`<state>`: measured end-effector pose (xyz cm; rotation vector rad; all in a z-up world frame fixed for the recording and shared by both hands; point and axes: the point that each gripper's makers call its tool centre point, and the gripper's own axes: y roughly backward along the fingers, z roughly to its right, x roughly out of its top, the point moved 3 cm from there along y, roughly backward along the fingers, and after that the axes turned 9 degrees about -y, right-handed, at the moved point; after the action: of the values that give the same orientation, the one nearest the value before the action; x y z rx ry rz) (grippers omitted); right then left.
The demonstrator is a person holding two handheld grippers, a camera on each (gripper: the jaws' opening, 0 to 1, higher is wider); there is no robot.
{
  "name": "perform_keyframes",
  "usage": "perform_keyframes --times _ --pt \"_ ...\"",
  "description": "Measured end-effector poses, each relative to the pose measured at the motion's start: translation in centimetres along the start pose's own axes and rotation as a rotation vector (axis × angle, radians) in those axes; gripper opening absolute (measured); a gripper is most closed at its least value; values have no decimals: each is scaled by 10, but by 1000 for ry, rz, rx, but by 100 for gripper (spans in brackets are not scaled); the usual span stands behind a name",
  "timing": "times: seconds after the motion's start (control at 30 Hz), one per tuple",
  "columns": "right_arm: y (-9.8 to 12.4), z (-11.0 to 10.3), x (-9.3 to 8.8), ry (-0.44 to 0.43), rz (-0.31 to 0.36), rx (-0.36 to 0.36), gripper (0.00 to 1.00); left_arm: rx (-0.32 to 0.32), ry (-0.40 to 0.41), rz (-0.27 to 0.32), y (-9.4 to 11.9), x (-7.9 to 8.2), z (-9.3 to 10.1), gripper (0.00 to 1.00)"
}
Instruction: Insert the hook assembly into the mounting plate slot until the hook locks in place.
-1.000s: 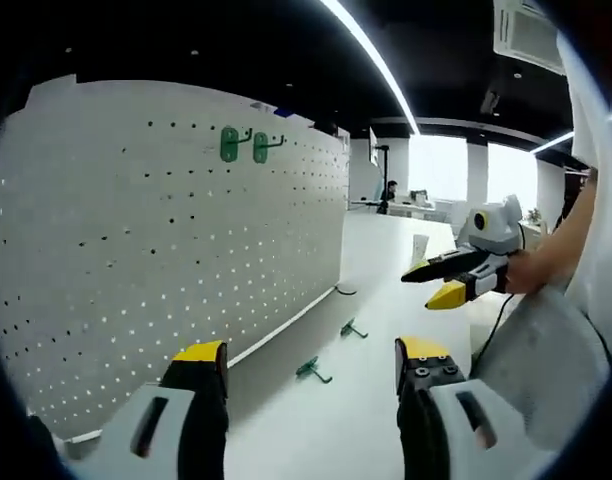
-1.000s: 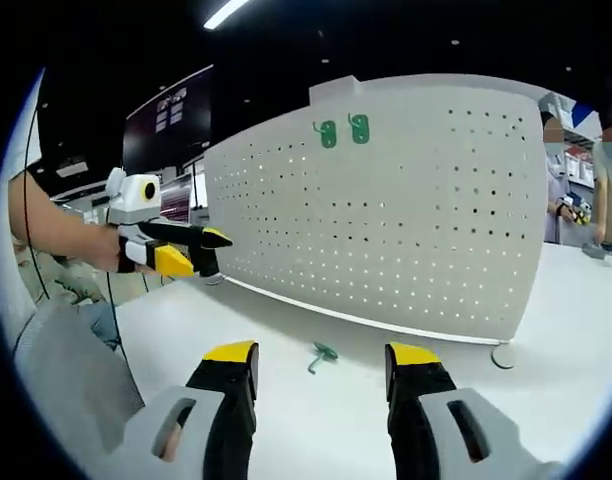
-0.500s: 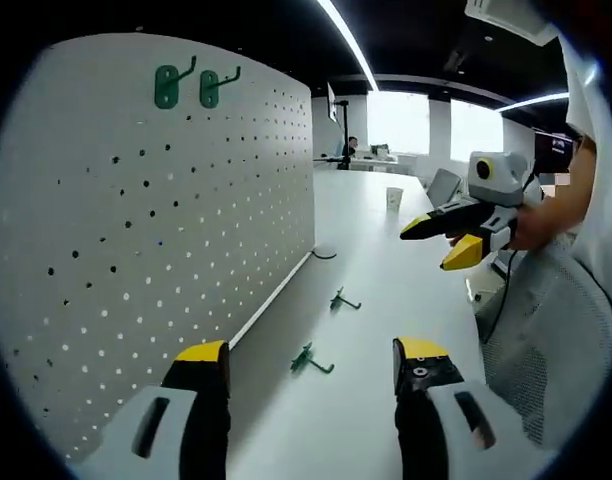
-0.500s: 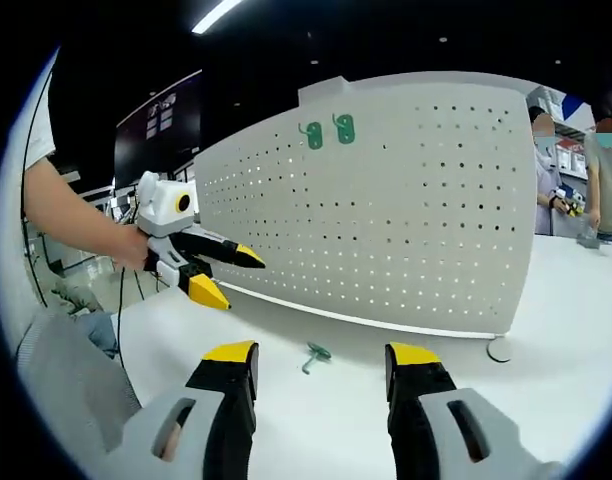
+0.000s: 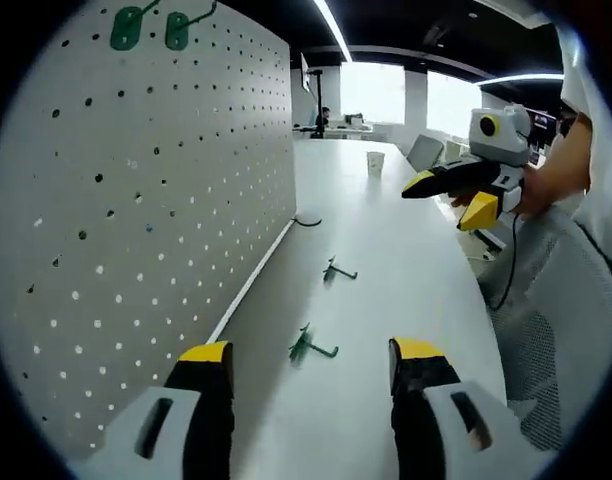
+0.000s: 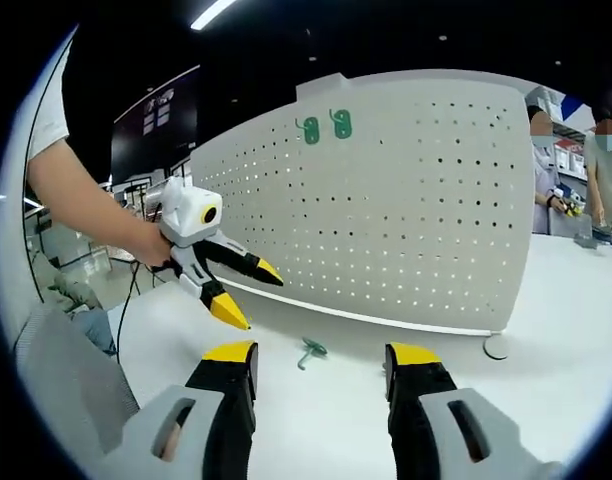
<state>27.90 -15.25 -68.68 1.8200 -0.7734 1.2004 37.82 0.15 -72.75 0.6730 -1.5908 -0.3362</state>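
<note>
Right now the left hand-held gripper (image 5: 304, 375) hangs w/ jaws spread, empty, and the nearest green hook (image 5: 308, 346) lies on the white desk (image 5: 406, 270) just ahead btw. its jaws, long axis running roughly across the view; a 2nd hook (image 5: 336, 270) lies farther along. The right hand-held gripper (image 6: 321, 375) is also spread and empty, w/ one hook (image 6: 308, 351) just ahead, so either could reach, left looks nearer. Beyond stands the upright pegboard (image 6: 426, 200), slots empty apart from two green hooks (image 6: 324, 126) near its top.
</note>
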Motion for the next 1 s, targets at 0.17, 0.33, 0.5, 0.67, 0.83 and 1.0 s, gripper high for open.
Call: perform_keyframes --times 0.17,0.33,0.5,0.67,0.83,1.0 --pt "0 1 -1 -2 -5 -6 50 -56 -75 -59 -14 -5 -4 61" --pt "0 4 -3 -6 -17 -17 50 -105 -122 -95 -27 -9 -8 60" --pt "0 6 -5 -8 -22 -20 50 -154 -178 -146 -37 -14 -11 59" --pt "-2 3 -8 9 -40 -17 50 -196 -224 -191 -48 -20 -15 59" --pt "-1 6 -10 -3 -50 -28 50 -242 -275 -224 -54 -21 -12 56" --pt "-1 6 -9 -6 -49 -30 50 -303 -335 -242 -62 -20 -8 55"
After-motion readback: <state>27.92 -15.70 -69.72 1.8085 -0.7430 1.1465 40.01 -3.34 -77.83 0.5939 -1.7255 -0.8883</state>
